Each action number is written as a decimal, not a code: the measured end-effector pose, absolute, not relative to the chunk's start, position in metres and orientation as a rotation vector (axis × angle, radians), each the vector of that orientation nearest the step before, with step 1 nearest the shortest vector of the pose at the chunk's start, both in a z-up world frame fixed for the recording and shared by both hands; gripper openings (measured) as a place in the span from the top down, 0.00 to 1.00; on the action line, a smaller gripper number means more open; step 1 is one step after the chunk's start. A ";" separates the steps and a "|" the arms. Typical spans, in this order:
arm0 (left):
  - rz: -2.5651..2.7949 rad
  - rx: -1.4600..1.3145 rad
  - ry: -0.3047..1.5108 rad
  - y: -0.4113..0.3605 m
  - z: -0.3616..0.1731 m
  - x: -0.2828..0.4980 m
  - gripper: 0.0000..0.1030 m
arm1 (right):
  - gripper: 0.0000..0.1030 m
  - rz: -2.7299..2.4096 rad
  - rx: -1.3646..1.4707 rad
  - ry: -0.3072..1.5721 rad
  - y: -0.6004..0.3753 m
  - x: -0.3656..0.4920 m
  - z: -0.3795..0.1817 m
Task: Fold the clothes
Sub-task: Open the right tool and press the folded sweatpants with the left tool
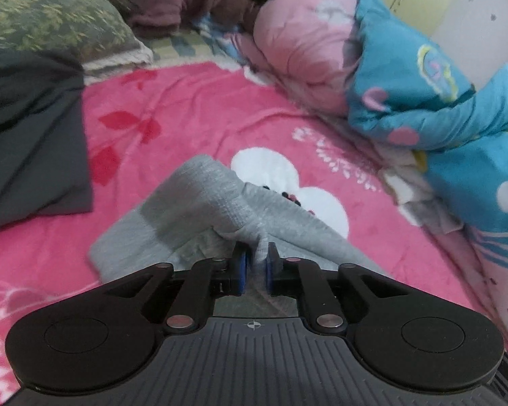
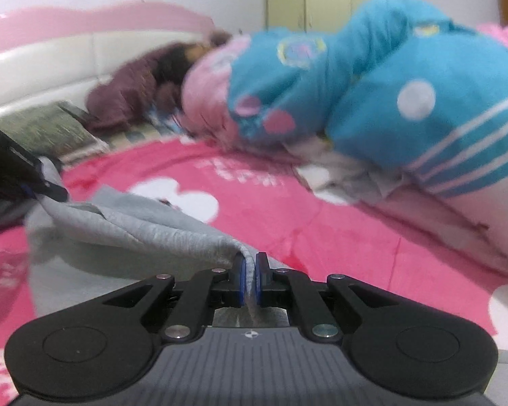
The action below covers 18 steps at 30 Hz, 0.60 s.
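My left tongs (image 1: 257,264) and right tongs (image 2: 250,279) each pinch an edge of the grey garment (image 1: 199,203), half lifted off the bed (image 1: 193,108); it's soft, light and limp, best held at corners.

The garment (image 1: 199,203) is plain light grey. The blanket (image 1: 193,101) is hot pink with red leaves and white shapes. The quilt (image 1: 457,118) is turquoise with pink and white dots, pale pink inside. The pillow (image 1: 44,13) is olive with leaf print. Each tool (image 1: 257,260) is black with blue pads (image 1: 242,270).
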<state>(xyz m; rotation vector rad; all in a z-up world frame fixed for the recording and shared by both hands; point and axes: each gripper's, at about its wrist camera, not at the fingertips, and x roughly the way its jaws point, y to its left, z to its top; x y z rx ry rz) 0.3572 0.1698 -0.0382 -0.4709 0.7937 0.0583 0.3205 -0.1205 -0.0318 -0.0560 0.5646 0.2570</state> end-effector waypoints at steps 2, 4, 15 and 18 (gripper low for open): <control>0.045 -0.522 0.805 0.174 -0.049 0.365 0.70 | 0.95 0.238 -0.048 0.609 -0.122 0.339 -0.051; 0.040 -0.593 0.806 0.182 -0.056 0.364 0.61 | 0.95 0.241 -0.014 0.685 -0.126 0.358 -0.072; 0.087 -0.614 0.681 0.220 -0.010 0.298 0.43 | 0.78 0.220 0.129 0.724 -0.149 0.363 -0.060; 0.106 -0.613 0.646 0.240 0.008 0.276 0.42 | 0.78 0.236 0.217 0.694 -0.168 0.348 -0.038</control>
